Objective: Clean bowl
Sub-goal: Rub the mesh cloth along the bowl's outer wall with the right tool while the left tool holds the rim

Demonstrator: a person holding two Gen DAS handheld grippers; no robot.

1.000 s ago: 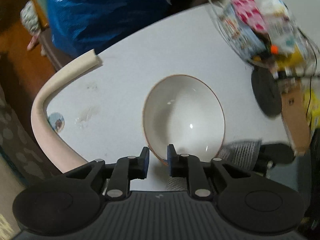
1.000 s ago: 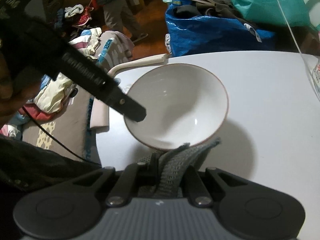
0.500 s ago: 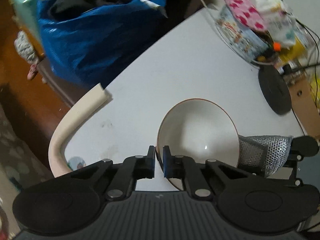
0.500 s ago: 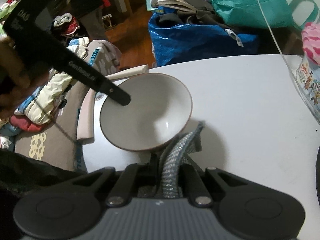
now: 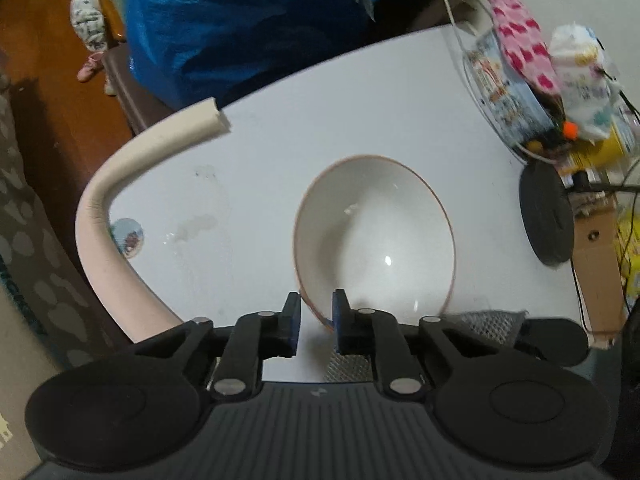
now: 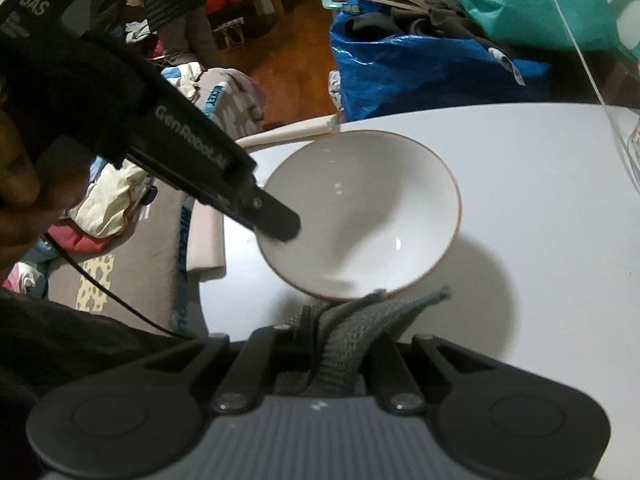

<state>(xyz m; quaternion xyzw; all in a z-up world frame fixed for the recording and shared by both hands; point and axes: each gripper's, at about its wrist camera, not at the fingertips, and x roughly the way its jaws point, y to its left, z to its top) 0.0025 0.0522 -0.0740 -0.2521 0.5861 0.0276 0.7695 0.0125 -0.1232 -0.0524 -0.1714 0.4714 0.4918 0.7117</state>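
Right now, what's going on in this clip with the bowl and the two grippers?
A person is working with a handheld gripper in each hand at a white table. The left gripper straddles the near rim of a white bowl, its fingers either side of the rim with a gap showing, so it looks open rather than clamped. The right gripper is shut on a grey mesh cloth just below the bowl. The bowl's inside looks clean and glossy.

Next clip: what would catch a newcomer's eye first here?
The white bowl at the centre of the table, its near rim straddled by the left hand-held gripper. Next, the grey mesh cloth clamped in the right hand-held gripper, just below the bowl. Behind the table sits a big blue bag.
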